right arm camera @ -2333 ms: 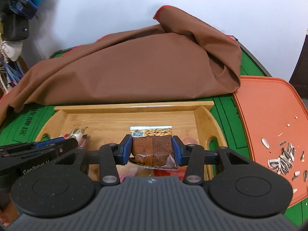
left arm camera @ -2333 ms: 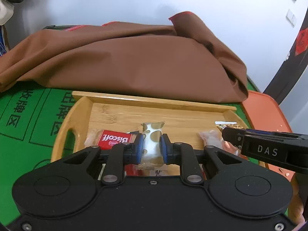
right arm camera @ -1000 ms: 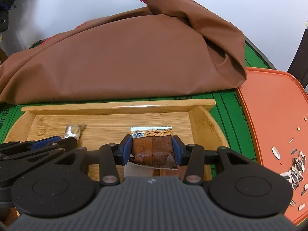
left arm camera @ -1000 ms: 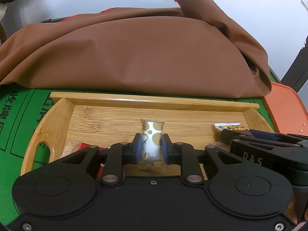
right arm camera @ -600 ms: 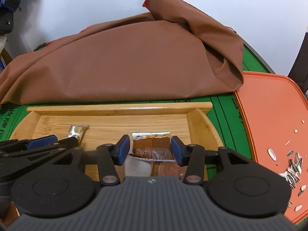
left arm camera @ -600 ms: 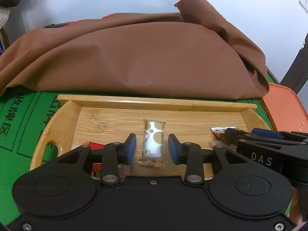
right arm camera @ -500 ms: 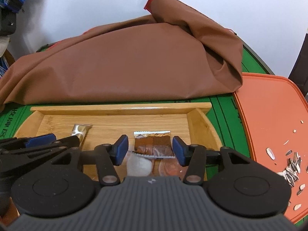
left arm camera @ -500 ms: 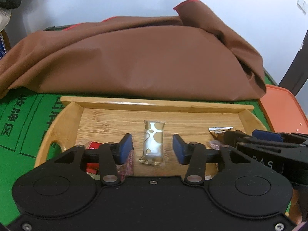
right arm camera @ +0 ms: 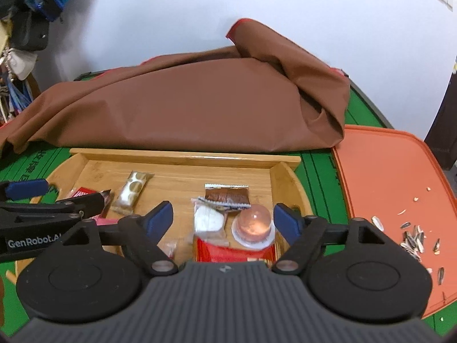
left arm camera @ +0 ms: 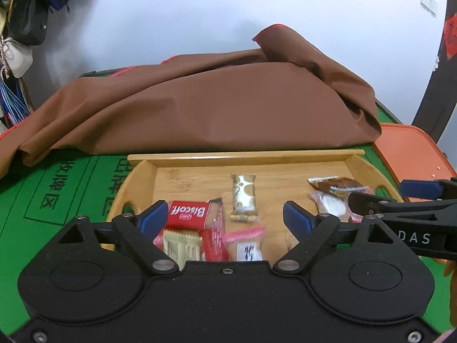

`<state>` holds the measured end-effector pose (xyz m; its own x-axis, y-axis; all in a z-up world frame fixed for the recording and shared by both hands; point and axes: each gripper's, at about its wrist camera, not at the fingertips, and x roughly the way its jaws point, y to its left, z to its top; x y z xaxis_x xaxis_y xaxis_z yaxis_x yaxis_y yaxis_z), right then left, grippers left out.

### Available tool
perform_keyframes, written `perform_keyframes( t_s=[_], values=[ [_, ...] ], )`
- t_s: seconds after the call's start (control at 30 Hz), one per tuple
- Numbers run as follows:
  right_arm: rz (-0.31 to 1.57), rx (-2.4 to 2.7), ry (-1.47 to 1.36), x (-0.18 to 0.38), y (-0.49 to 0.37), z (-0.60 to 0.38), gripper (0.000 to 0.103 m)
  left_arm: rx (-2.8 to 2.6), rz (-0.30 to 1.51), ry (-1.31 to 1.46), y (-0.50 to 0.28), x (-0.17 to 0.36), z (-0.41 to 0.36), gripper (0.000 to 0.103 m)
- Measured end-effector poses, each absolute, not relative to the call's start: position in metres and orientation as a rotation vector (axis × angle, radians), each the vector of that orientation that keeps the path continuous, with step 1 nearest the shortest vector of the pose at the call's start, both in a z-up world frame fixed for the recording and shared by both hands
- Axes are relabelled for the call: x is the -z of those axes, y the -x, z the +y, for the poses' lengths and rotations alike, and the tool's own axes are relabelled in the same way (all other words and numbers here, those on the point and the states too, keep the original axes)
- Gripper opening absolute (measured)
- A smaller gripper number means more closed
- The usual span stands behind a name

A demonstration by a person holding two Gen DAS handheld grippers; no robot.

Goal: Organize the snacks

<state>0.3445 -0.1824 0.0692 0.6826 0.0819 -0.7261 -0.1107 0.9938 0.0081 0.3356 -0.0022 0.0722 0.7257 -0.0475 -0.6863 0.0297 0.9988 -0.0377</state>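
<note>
Left gripper [left arm camera: 224, 218] spread wide, jaws just opened, nothing clamped; blue pads [left arm camera: 151, 214] clear of every wrapper. Right gripper [right arm camera: 222, 218] likewise wide, jaws just opened, gripping nothing.

Bamboo tray [left arm camera: 245, 156] on green felt [left arm camera: 57, 188], near the brown cloth [left arm camera: 214, 103] heaped behind. Spotted bar [left arm camera: 243, 197] flat on the tray floor, lengthwise, roughly midway across, ahead of the left gripper and apart from both pads. Brown pack [right arm camera: 227, 195] flat toward the tray's right end, serrated edge facing the far rim, ahead of the right gripper, touched by neither pad.

Nearer the left gripper: red Biscoff pack [left arm camera: 190, 214], gold wrapper [left arm camera: 181, 245] just below it, pink packet [left arm camera: 247, 243] beside. Nearer the right gripper: white sweet [right arm camera: 208, 220] in clear wrap overlapping the brown pack's near edge, jelly cup [right arm camera: 254, 223] just beside it, red wrapper [right arm camera: 234, 251] under both at the near rim.

Orange mat [right arm camera: 385, 188] to the tray's right on the felt, sunflower seeds [right arm camera: 414, 237] scattered near its right edge. Bags [left arm camera: 34, 14] hanging at upper left against the white wall.

Each gripper visible at the edge of the other's view, side by side over the tray's near edge.
</note>
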Motion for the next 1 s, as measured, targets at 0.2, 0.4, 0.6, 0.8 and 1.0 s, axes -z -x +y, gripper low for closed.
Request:
perform_keyframes(
  t_s=[0.2,0.4,0.6,0.8,1.0],
  values=[
    [0.775,-0.126,0.058,-0.075,-0.319,-0.181,0.091,0.052,0.728,0.016,-0.307,-0.077,0.003,0.092],
    [0.735,-0.151,0.06,-0.078,-0.29,-0.181,0.093,0.057,0.702,0.02,-0.278,-0.076,0.008,0.093],
    [0.719,-0.187,0.05,-0.075,-0.264,-0.182,0.095,0.064,0.69,0.02,-0.251,-0.07,0.011,0.094],
    [0.688,-0.179,0.054,-0.071,-0.238,-0.186,0.097,0.063,0.677,0.011,-0.224,-0.062,0.013,0.097],
    [0.672,-0.173,0.061,-0.063,-0.216,-0.189,0.099,0.063,0.657,0.015,-0.199,-0.055,0.015,0.098]
  ],
)
